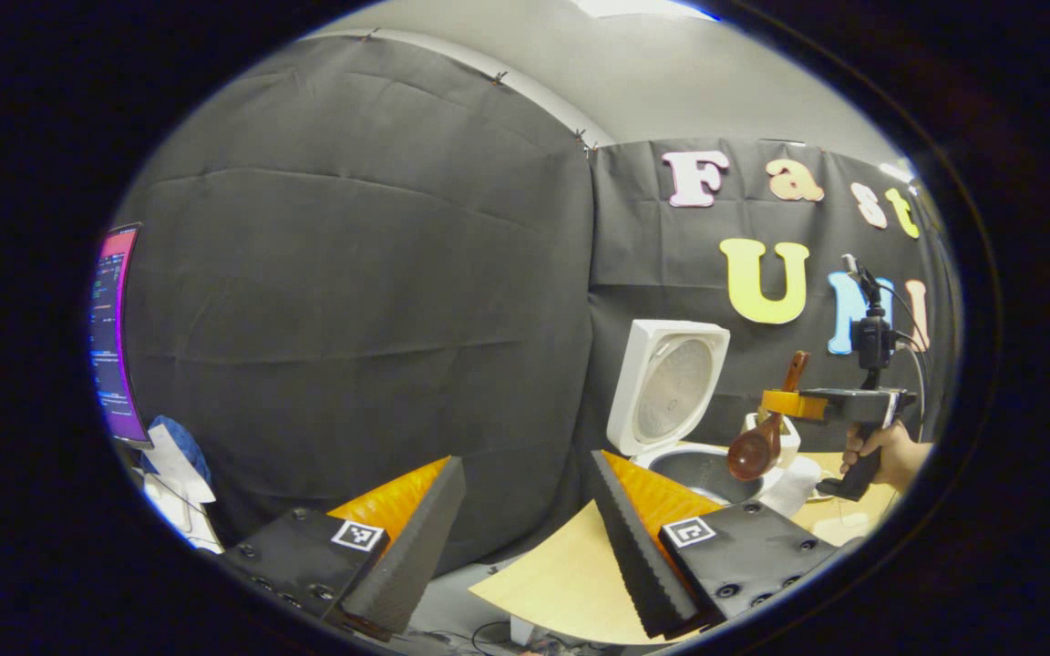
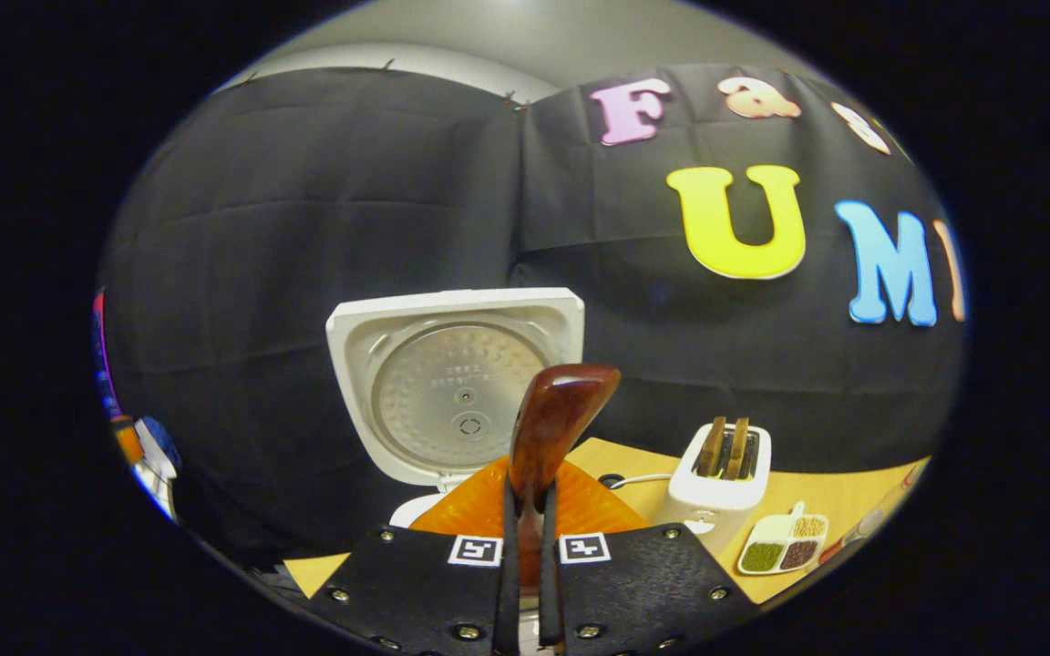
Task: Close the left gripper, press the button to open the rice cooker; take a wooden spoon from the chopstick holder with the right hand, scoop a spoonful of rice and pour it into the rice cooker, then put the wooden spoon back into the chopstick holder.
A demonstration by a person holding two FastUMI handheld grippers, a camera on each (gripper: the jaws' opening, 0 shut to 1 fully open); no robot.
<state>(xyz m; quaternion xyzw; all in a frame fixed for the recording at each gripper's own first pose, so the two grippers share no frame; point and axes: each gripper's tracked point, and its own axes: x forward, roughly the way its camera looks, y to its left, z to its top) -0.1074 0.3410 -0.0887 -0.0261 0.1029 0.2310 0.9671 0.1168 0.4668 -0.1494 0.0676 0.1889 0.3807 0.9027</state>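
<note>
The white rice cooker (image 1: 671, 387) stands with its lid raised (image 2: 457, 387), and its metal pot (image 1: 703, 469) is exposed. My right gripper (image 2: 530, 497) is shut on the handle of the brown wooden spoon (image 2: 552, 424). In the left gripper view that same gripper (image 1: 785, 405), held by a hand (image 1: 894, 451), hangs the spoon (image 1: 753, 446) bowl-down over the pot's right rim. Rice in the spoon is too small to make out. My left gripper (image 1: 525, 547) stands open and empty, off the table's left edge. The white chopstick holder (image 2: 724, 474) holds wooden utensils.
A divided white dish (image 2: 780, 547) with green, brown and pale grains lies on the wooden table (image 2: 853, 497) right of the holder. A lit monitor (image 1: 113, 337) and some papers (image 1: 174, 474) sit far left of the booth.
</note>
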